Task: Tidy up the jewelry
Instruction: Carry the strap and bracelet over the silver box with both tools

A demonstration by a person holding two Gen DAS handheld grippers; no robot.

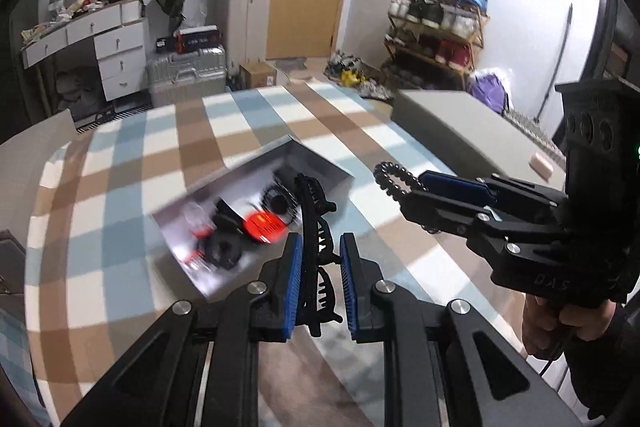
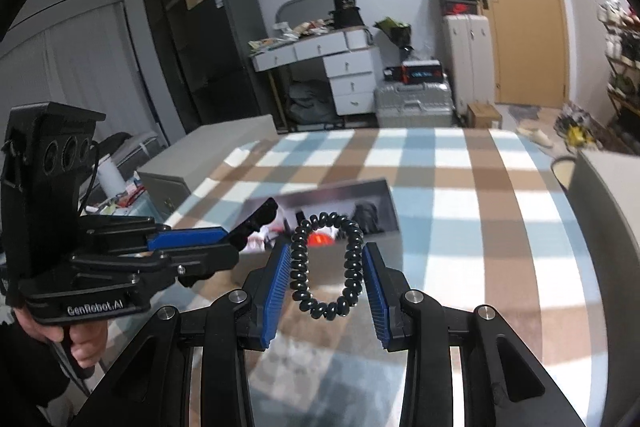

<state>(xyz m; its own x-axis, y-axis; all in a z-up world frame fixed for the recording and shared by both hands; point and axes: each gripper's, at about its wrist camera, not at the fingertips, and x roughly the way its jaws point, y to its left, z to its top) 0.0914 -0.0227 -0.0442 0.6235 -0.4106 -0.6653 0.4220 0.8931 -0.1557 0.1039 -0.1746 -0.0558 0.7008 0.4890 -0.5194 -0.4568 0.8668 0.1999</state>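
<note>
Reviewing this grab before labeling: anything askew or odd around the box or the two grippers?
Nothing damaged or spilled. The open box lies skewed to the checked cloth, its contents motion-blurred. The left gripper holds a black hair claw loosely between its pads; the right gripper holds a black spiral hair tie, stretched into a loop.

Motion blur smears the contents of the metal tray (image 1: pixel 256 211) at about ten o'clock from my left jaws, so I make out only dark rounded shapes and an orange-red blob (image 1: pixel 264 227) without telling what they are. The black hair claw (image 1: pixel 316 247) between my left pads (image 1: pixel 293 283) runs down behind my own linkage, its lower end hidden. From my right wrist, the coil bracelet (image 2: pixel 328 263) and my left gripper (image 2: pixel 224 239) cover much of the tray (image 2: pixel 376 203).
</note>
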